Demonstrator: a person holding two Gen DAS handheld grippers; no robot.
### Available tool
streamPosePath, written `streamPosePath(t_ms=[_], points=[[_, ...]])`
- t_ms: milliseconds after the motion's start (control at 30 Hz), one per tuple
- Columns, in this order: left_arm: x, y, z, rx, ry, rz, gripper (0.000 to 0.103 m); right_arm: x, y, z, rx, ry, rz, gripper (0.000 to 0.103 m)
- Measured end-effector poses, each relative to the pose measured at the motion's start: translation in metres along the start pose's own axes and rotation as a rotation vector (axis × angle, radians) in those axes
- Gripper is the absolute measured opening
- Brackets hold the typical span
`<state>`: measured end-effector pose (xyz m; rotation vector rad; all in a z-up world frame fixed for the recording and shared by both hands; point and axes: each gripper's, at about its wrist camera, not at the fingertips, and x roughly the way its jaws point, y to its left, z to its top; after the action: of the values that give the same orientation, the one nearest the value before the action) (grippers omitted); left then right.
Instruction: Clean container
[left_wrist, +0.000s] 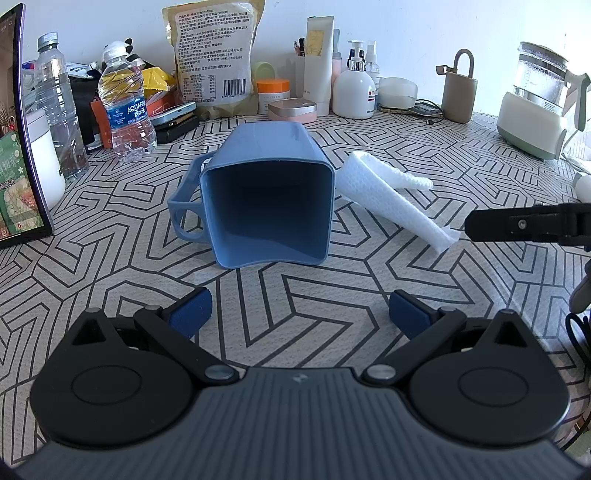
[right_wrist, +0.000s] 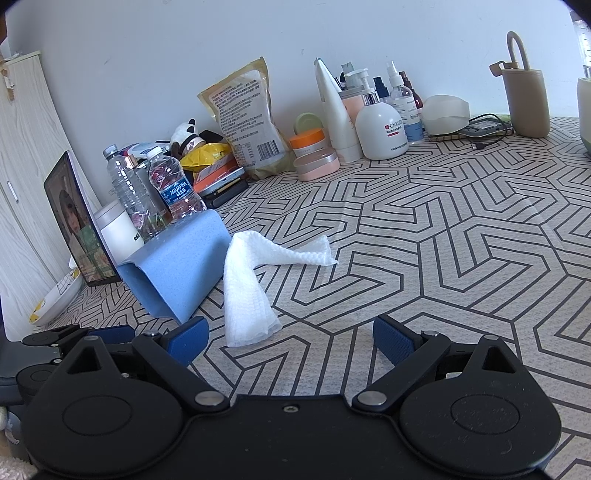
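Left wrist view, far left: tablet (left_wrist: 14, 147), water bottles (left_wrist: 127, 107) at upper left. Centre of frame: blue container (left_wrist: 266, 206) on its side on patterned tablecloth (left_wrist: 332, 295), mouth toward camera, handle at left. Below it: left gripper (left_wrist: 300, 313) spread wide, empty. Right of centre: white wipe (left_wrist: 388, 192) touching container wall. Right wrist view: right gripper (right_wrist: 290, 338) spread wide, empty, wipe (right_wrist: 251, 295) just ahead at centre. Judged at very start: wipe not picked up, container not steadied, interior unwiped; all cleaning left
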<state>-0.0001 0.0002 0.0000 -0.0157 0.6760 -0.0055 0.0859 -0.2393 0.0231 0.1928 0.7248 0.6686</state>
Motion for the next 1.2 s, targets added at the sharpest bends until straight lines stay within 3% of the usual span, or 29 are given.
streamPosePath(t_ms=[1200], points=[[0.0035, 0.0007, 0.0024, 0.017, 0.006, -0.014, 0.103, 0.0030, 0.0032, 0.0013, -0.032, 0.028, 0.012, 0.103]])
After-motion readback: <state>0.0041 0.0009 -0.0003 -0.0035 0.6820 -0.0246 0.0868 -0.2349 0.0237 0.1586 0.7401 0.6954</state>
